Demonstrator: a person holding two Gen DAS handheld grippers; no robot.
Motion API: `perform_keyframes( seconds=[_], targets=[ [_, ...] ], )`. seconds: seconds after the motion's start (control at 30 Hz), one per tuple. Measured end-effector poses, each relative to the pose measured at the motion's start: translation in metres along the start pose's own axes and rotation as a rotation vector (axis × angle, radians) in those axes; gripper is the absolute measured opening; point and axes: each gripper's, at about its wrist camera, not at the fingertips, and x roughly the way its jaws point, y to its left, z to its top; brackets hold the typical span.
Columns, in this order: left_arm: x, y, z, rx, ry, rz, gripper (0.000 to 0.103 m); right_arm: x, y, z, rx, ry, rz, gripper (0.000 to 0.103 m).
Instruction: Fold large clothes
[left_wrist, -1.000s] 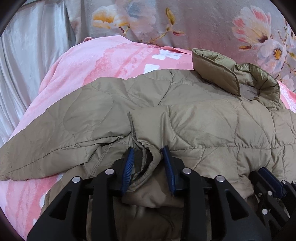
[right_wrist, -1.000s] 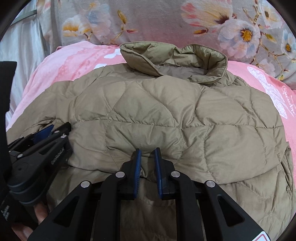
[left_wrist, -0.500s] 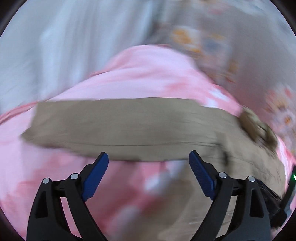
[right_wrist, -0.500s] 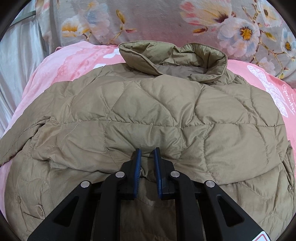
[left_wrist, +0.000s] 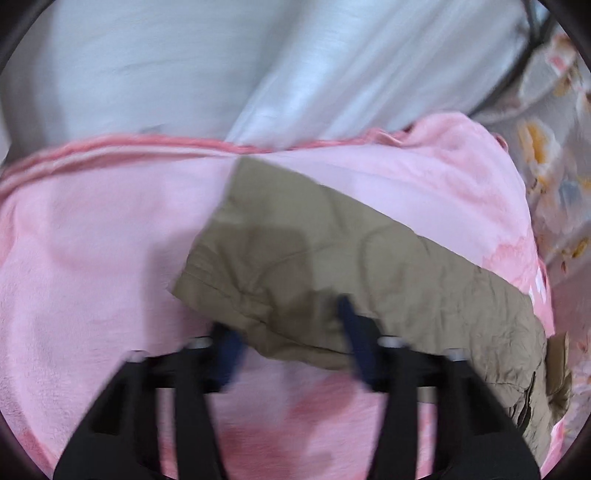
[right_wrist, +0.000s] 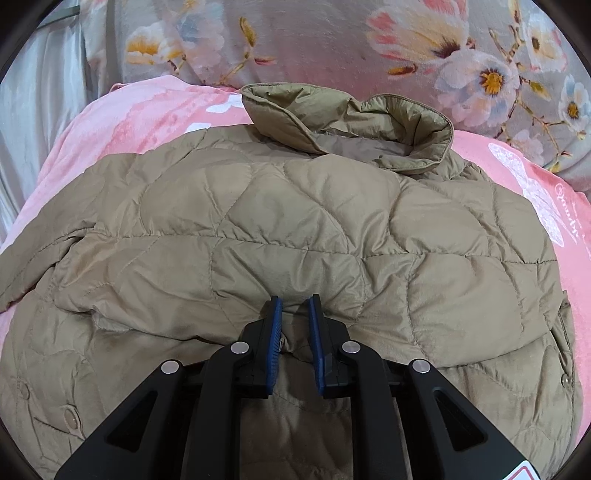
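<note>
I saw the quilted khaki jacket (right_wrist: 295, 229) flat on the pink blanket (right_wrist: 147, 114), collar (right_wrist: 347, 125) raised, its sleeve (left_wrist: 332, 251) near the blanket's edge, my right gripper (right_wrist: 294, 314) clenched on a fold, my left gripper (left_wrist: 288, 332) closing around the sleeve's end.

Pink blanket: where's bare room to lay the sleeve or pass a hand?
Free: the pink blanket left of the sleeve, up to its hem by the curtain; also a strip right of the jacket, by the floral cover. Crowded: the middle, under the jacket, where the right gripper pinches a fold. The left gripper is closing around the sleeve's edge.
</note>
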Motion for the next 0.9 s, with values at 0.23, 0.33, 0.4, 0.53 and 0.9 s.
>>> perform_keyframes(
  seconds=[0.23, 0.33, 0.4, 0.53, 0.9],
  targets=[
    [-0.075, -0.115, 0.019, 0.235, -0.151, -0.172, 0.003, -0.009, -0.007, -0.001, 0.044, -0.020, 0.044, 0.015],
    [-0.122, -0.183, 0.008, 0.368, -0.199, -0.306, 0.002, -0.026, -0.024, -0.006, 0.126, -0.032, 0.113, 0.016],
    [-0.152, -0.232, -0.011, 0.460, -0.219, -0.395, 0.002, -0.042, -0.036, -0.014, 0.147, -0.046, 0.117, 0.017],
    [-0.185, -0.309, -0.063, 0.611, -0.209, -0.519, 0.002, -0.072, -0.062, -0.029, 0.167, -0.070, 0.106, 0.018],
    [-0.176, -0.424, -0.231, 0.859, -0.005, -0.611, 0.003, -0.109, -0.144, -0.074, 0.251, -0.069, 0.019, 0.019]
  ],
)
